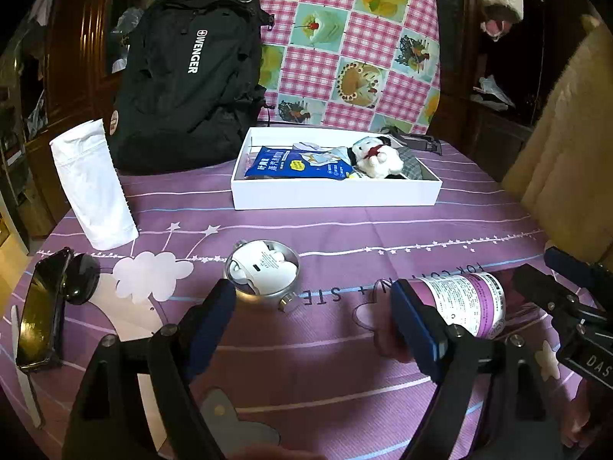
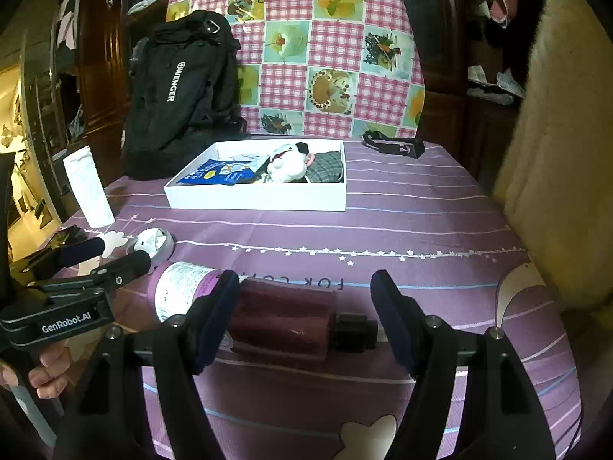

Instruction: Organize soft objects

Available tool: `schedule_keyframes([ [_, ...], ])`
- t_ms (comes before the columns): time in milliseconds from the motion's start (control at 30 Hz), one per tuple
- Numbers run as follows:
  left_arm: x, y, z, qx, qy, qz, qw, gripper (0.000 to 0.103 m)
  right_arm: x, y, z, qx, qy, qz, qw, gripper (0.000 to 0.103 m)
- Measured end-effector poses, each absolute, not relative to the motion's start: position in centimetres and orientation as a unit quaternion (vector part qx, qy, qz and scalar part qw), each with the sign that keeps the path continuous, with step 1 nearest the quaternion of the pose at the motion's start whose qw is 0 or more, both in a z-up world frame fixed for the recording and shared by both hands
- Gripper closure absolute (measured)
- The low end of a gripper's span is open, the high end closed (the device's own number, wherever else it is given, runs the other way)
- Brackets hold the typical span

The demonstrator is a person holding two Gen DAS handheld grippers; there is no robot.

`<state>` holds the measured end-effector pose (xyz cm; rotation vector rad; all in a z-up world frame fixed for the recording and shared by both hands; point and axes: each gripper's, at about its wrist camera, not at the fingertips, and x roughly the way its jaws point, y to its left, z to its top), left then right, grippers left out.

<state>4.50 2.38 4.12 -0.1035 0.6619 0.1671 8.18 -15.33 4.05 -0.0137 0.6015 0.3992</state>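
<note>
Both of my tools hang low over the bench [image 2: 421,230], and neither has anything in it. My left hand-held gripper [image 1: 312,318] has its jaws apart over bare cloth, with the small metal tin [image 1: 262,272] just beyond its left finger and the purple bottle [image 1: 465,303] lying on its side past the right one. My right hand-held gripper [image 2: 304,318] is spread too, straddling that bottle's dark ribbed sleeve and cap without pressing on it, as far as I can see.

The soft things I can make out are already in the white box [image 1: 333,193] at the far side: the white plush toy [image 1: 377,157], a blue packet [image 1: 299,165] and some grey checked cloth. A white pouch [image 1: 94,188] stands at the left by the black backpack [image 1: 184,76] (whether it counts as soft I can't tell).

My worry is the bottle. It is round and on its side, so a nudge from either finger could roll it toward the edge. Clamping it by mistake would put a hard thing in with the soft ones.
</note>
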Motion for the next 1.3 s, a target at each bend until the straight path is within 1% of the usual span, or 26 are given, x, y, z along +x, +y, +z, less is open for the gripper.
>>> schedule_keyframes([
  [467, 4.45, 2.03, 4.21, -0.038, 0.32, 0.085, 0.943, 0.02, 8.43, -15.74, 3.83, 0.004, 0.303, 0.193, 0.933, 0.031],
  [1033, 4.78, 2.3, 4.04, -0.041, 0.329, 0.086, 0.939, 0.02, 8.62, -15.79, 3.66, 0.002, 0.309, 0.193, 0.931, 0.031],
  [1200, 4.75, 2.98, 3.89, -0.062, 0.33, 0.075, 0.939, 0.02, 8.69, -15.79, 3.62, 0.001, 0.309, 0.191, 0.931, 0.031],
  [1300, 5.14, 2.73, 3.62, -0.057, 0.341, 0.07, 0.936, 0.021, 8.57, -15.82, 3.61, 0.003, 0.307, 0.189, 0.933, 0.031],
])
